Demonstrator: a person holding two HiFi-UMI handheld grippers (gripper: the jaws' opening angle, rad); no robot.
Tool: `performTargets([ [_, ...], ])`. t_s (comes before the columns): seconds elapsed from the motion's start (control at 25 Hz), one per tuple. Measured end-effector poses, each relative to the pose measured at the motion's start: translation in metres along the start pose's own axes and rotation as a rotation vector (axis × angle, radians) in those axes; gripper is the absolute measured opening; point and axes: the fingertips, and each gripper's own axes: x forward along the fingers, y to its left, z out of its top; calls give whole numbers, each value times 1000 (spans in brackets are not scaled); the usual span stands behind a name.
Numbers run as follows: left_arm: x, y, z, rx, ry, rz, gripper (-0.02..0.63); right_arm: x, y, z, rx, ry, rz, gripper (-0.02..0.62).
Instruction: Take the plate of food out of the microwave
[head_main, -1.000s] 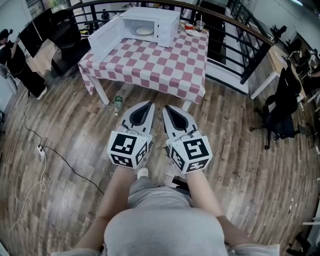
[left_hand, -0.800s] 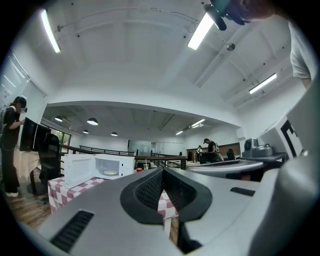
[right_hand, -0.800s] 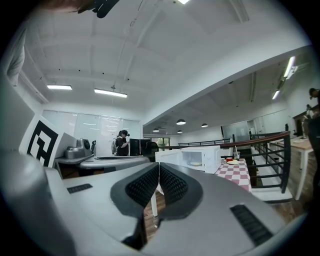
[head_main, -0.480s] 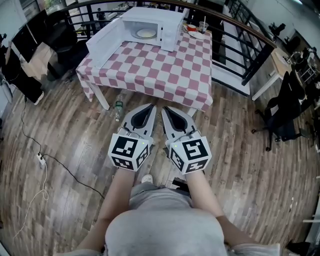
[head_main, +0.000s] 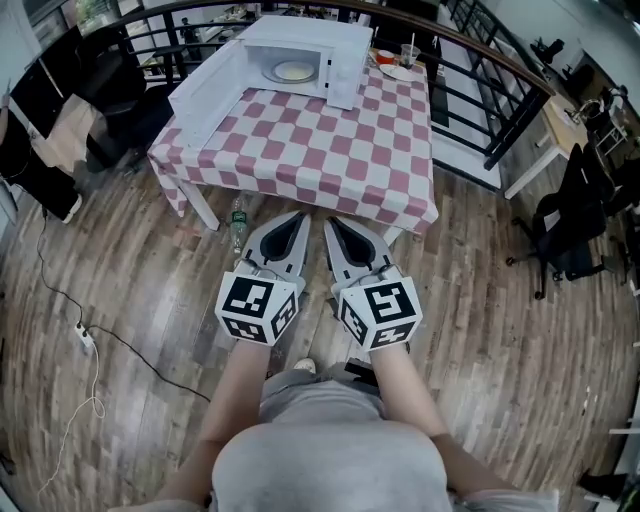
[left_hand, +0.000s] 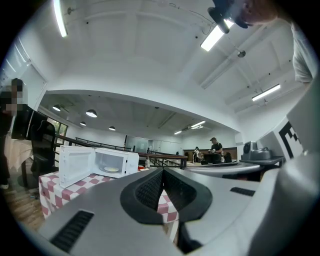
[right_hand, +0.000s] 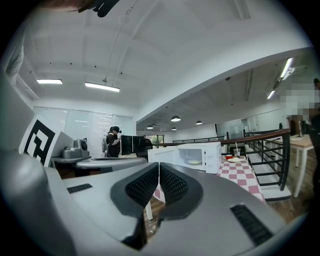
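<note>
The plate of food (head_main: 292, 71) sits inside the open microwave (head_main: 310, 30), well away from the left gripper (head_main: 299, 215) and right gripper (head_main: 331, 221), both pinched shut on nothing; it looks hard, breakable and slippery, so pinch its rim.

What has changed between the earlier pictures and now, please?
The person has walked closer to the table: its near edge and the bottle now lie nearer the left gripper and right gripper. Nothing was taken or released. Both stay shut, empty and side by side; the microwave door stays open, plate inside.
</note>
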Motion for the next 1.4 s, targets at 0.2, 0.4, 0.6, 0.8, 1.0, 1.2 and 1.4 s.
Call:
performTargets([
  [0.2, 9, 11, -1, -6, 0, -14, 3, 10, -8, -4, 6, 6, -34, 28],
  [0.4, 21, 15, -5, -4, 16, -28, 3, 20, -19, -7, 20, 16, -56, 28],
  [0.6, 38, 23, -9, -2, 25, -26, 3, 35, -32, -9, 23, 19, -49, 28],
  [0.8, 62, 38, -13, -5, 31, -13, 3, 57, -50, -12, 27, 21, -35, 28],
  [1.0, 94, 54, -9, -3, 33, -1, 3, 85, -71, -9, 28, 18, -15, 28],
  [1.2, 126, 67, -5, 13, 36, -5, 3, 113, -96, -8, 28, 31, -6, 28],
  [1.4, 156, 80, -5, 56, 51, -7, 3, 139, -118, -2, 37, 21, 16, 28],
])
